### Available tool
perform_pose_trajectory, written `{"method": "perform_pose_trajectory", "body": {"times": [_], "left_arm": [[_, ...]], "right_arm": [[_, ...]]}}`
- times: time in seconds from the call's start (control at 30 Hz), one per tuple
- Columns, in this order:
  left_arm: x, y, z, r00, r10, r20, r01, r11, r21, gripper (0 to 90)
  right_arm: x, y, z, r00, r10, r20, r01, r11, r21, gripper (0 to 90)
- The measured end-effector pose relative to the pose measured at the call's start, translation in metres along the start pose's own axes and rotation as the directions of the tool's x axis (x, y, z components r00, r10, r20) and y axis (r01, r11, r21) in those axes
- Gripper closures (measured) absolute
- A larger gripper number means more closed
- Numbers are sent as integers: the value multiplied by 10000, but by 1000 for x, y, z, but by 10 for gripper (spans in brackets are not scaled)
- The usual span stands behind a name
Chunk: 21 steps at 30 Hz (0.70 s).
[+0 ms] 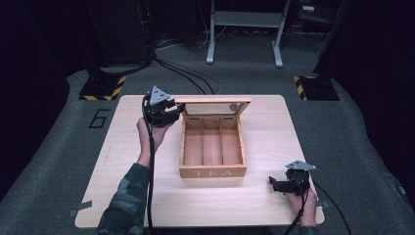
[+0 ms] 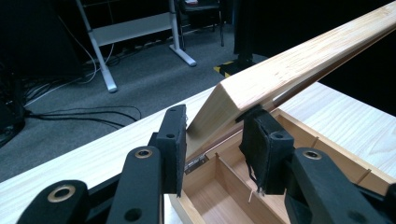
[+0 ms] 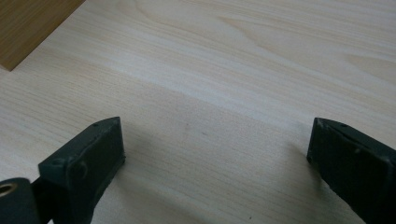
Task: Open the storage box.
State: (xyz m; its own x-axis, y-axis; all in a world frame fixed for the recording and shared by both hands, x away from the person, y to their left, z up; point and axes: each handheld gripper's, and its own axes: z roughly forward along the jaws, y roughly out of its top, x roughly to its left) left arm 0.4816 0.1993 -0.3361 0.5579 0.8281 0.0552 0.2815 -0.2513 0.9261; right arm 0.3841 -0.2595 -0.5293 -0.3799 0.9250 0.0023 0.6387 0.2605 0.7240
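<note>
Left tool [image 2: 212, 140] clamped on lid [image 2: 299, 65] of tea box [image 1: 212, 147]; right tool [image 3: 215, 158] apart. I judge opening underway; next, swing lid fully back.

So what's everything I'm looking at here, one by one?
tea box: one, light wood, mid-table, three bare compartments
lid: one, wood frame with a clear pane, raised at the box's far edge
table: one, pale wood
desk frame: one, white, on the floor beyond
left gripper: one, black, shut on the lid's corner
right gripper: one, black, open over the table's near right corner
</note>
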Motion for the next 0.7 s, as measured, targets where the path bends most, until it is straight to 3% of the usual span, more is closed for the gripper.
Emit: {"method": "perform_pose_trajectory", "body": {"times": [0.7], "left_arm": [[-1,-3,-2,10000,44,76,-44,10000,9,606]], "right_arm": [[0,0,0,10000,13,8,-13,10000,-4,33]]}}
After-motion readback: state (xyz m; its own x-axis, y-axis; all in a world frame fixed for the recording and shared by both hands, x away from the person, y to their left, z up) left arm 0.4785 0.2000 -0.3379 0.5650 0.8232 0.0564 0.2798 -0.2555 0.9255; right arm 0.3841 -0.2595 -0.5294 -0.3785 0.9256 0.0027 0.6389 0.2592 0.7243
